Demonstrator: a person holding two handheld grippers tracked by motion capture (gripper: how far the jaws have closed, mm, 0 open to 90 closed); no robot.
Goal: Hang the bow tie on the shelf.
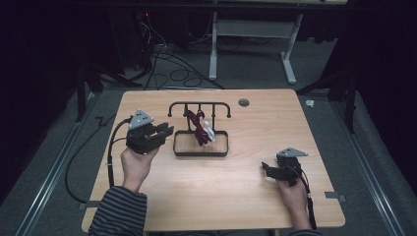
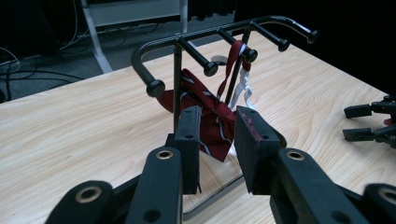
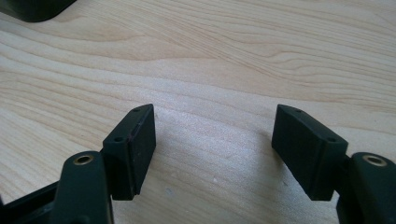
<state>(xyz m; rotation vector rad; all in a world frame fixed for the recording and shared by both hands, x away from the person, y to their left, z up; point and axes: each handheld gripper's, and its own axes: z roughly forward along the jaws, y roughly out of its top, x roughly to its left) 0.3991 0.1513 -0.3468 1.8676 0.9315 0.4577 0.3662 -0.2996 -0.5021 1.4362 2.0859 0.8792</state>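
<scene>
At surface centre, the bow tie (image 2: 212, 116) hangs limp and light; left gripper (image 2: 217, 140) jaws apart, should pinch its knot.

The room is dark. A light wooden tabletop (image 1: 221, 196) stands on a grey carpet floor (image 1: 44, 182). Behind the tabletop is a white table frame (image 1: 290, 49) with two legs. Black cables (image 1: 167, 64) lie curled on the floor near it. A small red light (image 1: 146, 14) glows behind the cables.
</scene>
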